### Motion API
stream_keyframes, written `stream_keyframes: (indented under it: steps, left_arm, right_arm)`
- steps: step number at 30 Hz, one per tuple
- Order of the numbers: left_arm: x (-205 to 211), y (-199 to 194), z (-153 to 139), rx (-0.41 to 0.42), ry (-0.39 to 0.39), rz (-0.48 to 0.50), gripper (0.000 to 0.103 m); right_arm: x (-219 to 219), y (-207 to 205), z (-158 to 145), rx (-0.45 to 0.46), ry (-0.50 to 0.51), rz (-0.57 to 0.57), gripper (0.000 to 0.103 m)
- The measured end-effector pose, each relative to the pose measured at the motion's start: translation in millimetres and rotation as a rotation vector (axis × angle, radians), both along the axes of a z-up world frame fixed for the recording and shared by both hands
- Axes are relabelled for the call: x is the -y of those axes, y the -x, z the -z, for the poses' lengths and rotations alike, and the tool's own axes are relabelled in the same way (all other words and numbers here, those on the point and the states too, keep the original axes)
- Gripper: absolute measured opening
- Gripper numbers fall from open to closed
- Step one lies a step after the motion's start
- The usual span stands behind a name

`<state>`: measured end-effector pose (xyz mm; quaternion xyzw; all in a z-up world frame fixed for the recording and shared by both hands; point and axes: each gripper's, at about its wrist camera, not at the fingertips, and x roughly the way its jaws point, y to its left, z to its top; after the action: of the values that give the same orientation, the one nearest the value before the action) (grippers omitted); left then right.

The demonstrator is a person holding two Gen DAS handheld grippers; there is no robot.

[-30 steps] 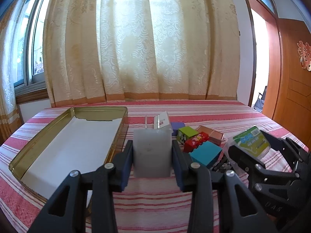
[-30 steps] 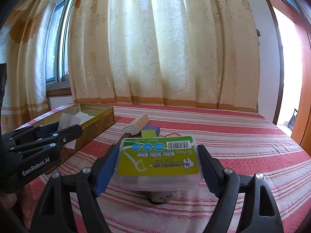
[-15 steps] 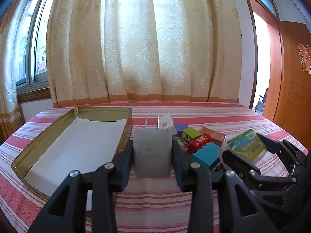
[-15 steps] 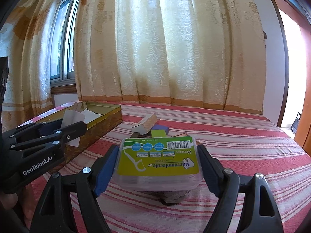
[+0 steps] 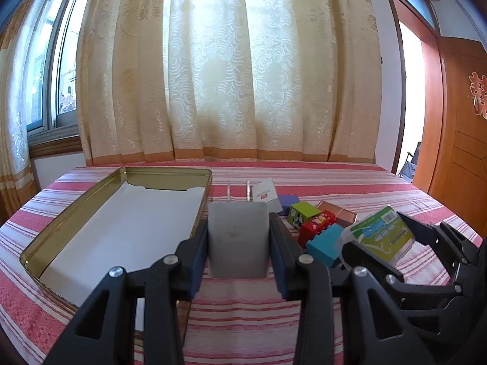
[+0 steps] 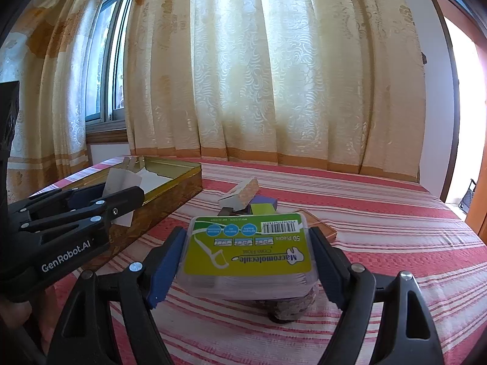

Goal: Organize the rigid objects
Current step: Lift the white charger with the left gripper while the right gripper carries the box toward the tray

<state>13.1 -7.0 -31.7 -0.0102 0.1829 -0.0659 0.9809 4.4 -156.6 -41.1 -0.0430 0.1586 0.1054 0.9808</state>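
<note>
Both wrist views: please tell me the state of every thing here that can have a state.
Left gripper: shut on the white charger plug.
White charger plug: held, prongs pointing away.
Right gripper: shut on the floss pick box.
Floss pick box: held, lid closed, label upward.
Gold tin: open, lidless, lined with white paper.
Curtain: drawn shut.

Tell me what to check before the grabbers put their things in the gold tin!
1. Left gripper squeezes the white charger on both sides: ok.
2. Right gripper squeezes the floss pick box on both sides: ok.
3. Gold tin is open, with bare white lining showing for landing: ok.
4. Both held things are lifted off the striped cloth: cannot tell.
5. Toy blocks lie outside the tin, beside the charger, not between it and the tin: ok.
6. The two grippers are apart, not bumping: ok.
</note>
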Motion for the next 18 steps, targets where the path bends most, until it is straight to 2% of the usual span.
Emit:
stream_keyframes:
  steps: [18]
  left_arm:
    - [-12.6,2.2,-0.9,0.015,0.016,-0.016,0.037]
  right_arm:
    - [-12.8,0.2,1.2,0.001,0.009,-0.029,0.081]
